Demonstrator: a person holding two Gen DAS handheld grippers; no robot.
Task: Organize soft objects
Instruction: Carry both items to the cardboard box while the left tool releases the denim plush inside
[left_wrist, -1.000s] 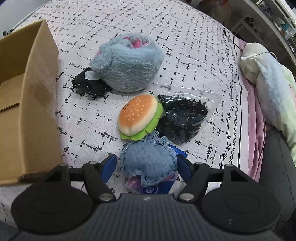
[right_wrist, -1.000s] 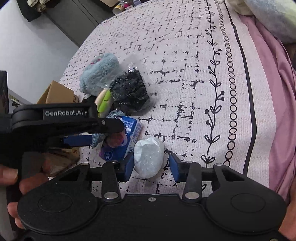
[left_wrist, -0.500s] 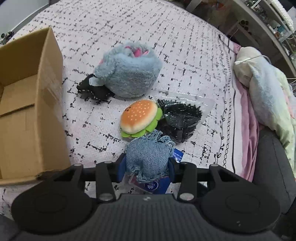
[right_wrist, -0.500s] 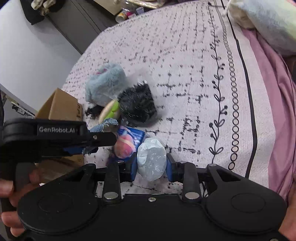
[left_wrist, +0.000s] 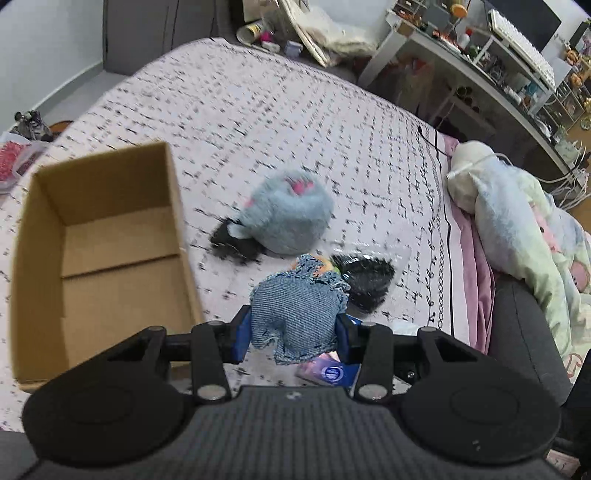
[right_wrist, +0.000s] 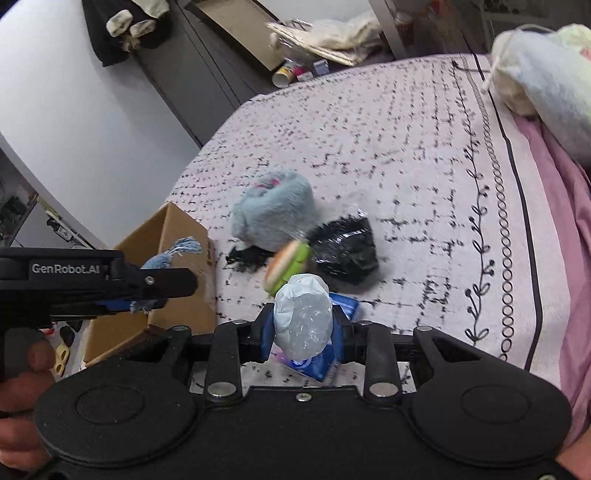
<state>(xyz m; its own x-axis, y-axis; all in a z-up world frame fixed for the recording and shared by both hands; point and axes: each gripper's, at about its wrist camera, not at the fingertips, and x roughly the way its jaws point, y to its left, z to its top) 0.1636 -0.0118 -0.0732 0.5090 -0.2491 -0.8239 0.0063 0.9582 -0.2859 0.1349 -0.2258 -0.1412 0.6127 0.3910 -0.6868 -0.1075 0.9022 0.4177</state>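
Observation:
My left gripper (left_wrist: 293, 338) is shut on a frayed blue denim pouch (left_wrist: 299, 317), held above the bed just right of an open, empty cardboard box (left_wrist: 107, 258). My right gripper (right_wrist: 303, 332) is shut on a pale crumpled plastic-wrapped bundle (right_wrist: 303, 317), also lifted off the bedspread. On the bed lie a fluffy grey-blue plush (right_wrist: 273, 214), a burger toy (right_wrist: 288, 264), a clear bag of black material (right_wrist: 343, 251) and a blue packet (right_wrist: 325, 362). The left gripper (right_wrist: 147, 291) with its denim pouch (right_wrist: 173, 254) shows at the left of the right wrist view.
A black scrap (left_wrist: 236, 247) lies beside the plush. Rolled bedding (left_wrist: 517, 221) sits at the right on a pink sheet. A cluttered shelf (left_wrist: 498, 55) stands beyond the bed. A hand (right_wrist: 22, 376) holds the left gripper's handle.
Both grippers closed on their items, the left on the denim pouch and the right on the plastic bundle, then rose off the bed. The box interior came into the left wrist view.

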